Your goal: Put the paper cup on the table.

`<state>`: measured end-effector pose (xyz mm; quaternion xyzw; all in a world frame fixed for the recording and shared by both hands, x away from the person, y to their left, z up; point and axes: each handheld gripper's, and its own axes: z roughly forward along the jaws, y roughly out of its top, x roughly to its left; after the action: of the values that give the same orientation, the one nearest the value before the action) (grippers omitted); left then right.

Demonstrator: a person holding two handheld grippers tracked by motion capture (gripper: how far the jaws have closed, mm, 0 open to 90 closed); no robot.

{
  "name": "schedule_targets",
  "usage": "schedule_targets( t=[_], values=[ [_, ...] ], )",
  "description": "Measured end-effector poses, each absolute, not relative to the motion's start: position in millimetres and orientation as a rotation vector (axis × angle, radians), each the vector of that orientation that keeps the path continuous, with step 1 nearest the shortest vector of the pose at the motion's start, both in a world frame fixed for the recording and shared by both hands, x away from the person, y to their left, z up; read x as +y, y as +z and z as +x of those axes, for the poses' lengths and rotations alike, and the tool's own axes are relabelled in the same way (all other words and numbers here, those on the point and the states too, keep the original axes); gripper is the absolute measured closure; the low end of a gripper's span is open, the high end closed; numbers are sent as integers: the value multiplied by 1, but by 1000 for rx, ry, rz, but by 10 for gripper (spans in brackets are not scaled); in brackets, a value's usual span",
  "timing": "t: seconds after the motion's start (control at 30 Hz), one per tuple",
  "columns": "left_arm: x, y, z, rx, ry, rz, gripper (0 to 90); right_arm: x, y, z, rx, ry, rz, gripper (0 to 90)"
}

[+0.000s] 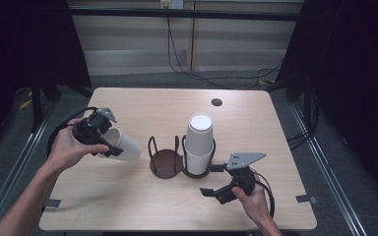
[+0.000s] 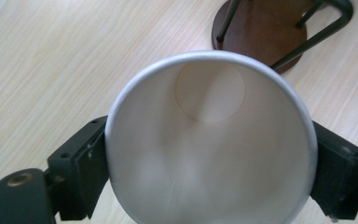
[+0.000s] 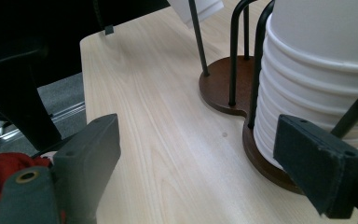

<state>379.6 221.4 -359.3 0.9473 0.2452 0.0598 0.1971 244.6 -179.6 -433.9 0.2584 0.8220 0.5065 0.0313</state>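
We've got one cup [image 1: 123, 144] clamped in L gripper [image 1: 109, 142], tilted above table left of rack [image 1: 166, 163]; R gripper [image 1: 215, 180] idle, jaws apart by stack [image 1: 199, 143]; next: upright it, lower into empty ring.

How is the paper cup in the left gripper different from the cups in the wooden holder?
The single cup is held tilted on its side above the table by the left gripper, while the stacked cups stand mouth down in the holder. The single cup is alone; the stacked cups are nested. The single cup's open mouth faces the left gripper view; the stacked cups show a closed bottom on top. Both are white paper.
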Motion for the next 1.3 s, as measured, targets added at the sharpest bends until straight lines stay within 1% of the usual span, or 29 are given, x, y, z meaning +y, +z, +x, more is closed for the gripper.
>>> schedule_targets(
  t=[0.37, 0.63, 0.83, 0.9, 1.03, 1.3],
  values=[
    [198, -366, 391, 681, 166, 2785, 128, -179, -435, 245, 2536, 1556, 795, 150],
    [184, -377, 395, 674, 155, 2843, 121, -178, -436, 245, 2548, 1540, 793, 150],
    [177, -386, 399, 693, 118, 2865, 114, -177, -437, 245, 2554, 1535, 791, 150],
    [174, -389, 399, 689, 138, 2866, 111, -177, -437, 245, 2555, 1537, 792, 150],
    [172, -389, 401, 718, 132, 2855, 93, -176, -438, 246, 2565, 1535, 794, 150],
    [169, -393, 405, 707, 141, 2811, 67, -174, -439, 245, 2566, 1529, 794, 150]
  ],
)
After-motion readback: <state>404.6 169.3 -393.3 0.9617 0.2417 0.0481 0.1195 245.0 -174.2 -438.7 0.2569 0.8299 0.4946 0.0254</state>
